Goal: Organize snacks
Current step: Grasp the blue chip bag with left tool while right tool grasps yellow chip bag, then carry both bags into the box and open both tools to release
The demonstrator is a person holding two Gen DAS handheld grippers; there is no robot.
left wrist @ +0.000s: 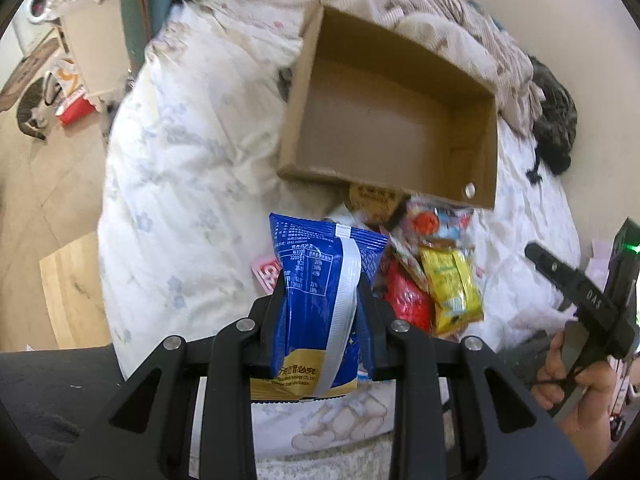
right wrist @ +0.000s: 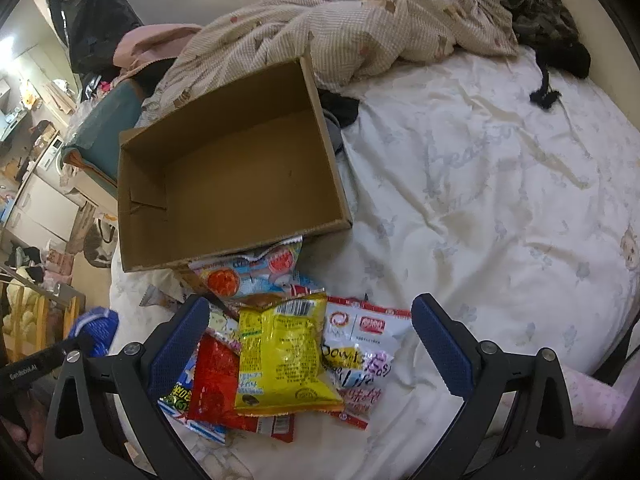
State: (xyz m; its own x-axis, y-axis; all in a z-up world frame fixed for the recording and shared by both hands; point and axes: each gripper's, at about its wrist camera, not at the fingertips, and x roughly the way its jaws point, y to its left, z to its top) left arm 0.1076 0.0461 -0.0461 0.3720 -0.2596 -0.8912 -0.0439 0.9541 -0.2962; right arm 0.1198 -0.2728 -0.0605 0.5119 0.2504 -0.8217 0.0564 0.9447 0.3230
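Observation:
My left gripper [left wrist: 320,296] is shut on a blue snack bag [left wrist: 316,264], held upright above the bed just short of the open cardboard box [left wrist: 304,80]. The box [right wrist: 136,200] has nothing inside. A pile of snack packets lies at its near rim: a yellow bag [right wrist: 280,348] on top, a red packet [right wrist: 212,380], a white packet [right wrist: 360,340] and an orange-and-blue one [right wrist: 248,276]. My right gripper [right wrist: 310,308] hangs open over the pile, with the yellow bag between its blue pads and untouched. The blue bag [right wrist: 94,328] shows blurred at the left of that view.
The box and snacks lie on a white floral quilt [right wrist: 480,200]. A crumpled beige blanket [right wrist: 360,28] and dark clothing [right wrist: 540,12] lie behind the box. The bed's left edge drops to a wooden floor, where a cat [left wrist: 30,112] sits by a red bag [left wrist: 76,108].

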